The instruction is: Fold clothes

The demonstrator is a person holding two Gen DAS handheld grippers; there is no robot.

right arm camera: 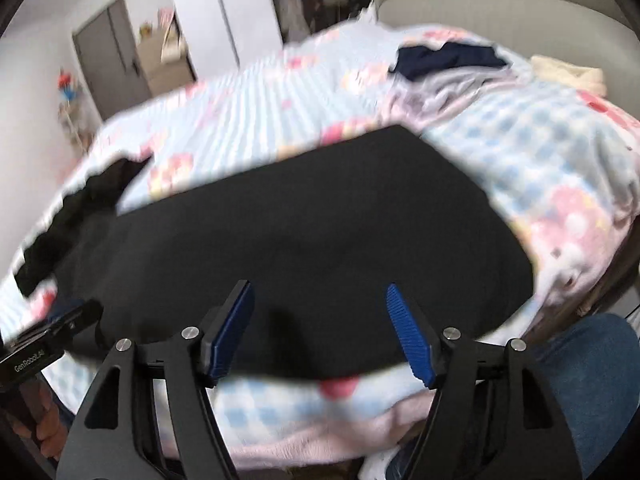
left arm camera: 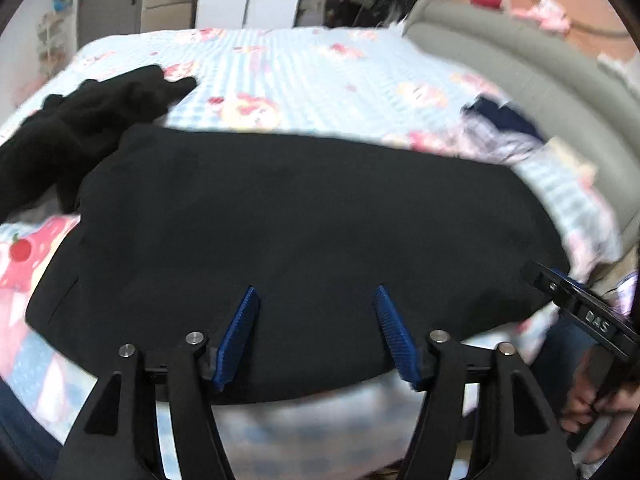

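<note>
- Both views were smeared by motion blur, so the bedspread's [left arm camera: 304,72] print read only as pink figures on pale blue checks, and folds in the black garment [left arm camera: 304,216] could not be made out.
- At the far left, a crumpled black piece [left arm camera: 92,120] lay against the garment's left end; whether it was a sleeve of it or a separate item was unclear, and the right wrist view cut it to a dark strip [right arm camera: 80,208].
- The black garment lay spread flat across the near part of the bed, its near edge close to the mattress edge.
- Farther right, a small heap of navy and pale clothes [left arm camera: 504,128] sat on the bedspread near the grey padded headboard [left arm camera: 532,64], well apart from the garment.
- The left gripper [left arm camera: 316,336] stood with its blue pads wide apart over the garment's near edge, nothing pinched between them.
- The right gripper [right arm camera: 320,332] was likewise spread wide above the near edge, gripping nothing.
- Each view caught the other gripper only as a cut-off black bar at its margin, with part of the person's hand [left arm camera: 588,408] below it.
</note>
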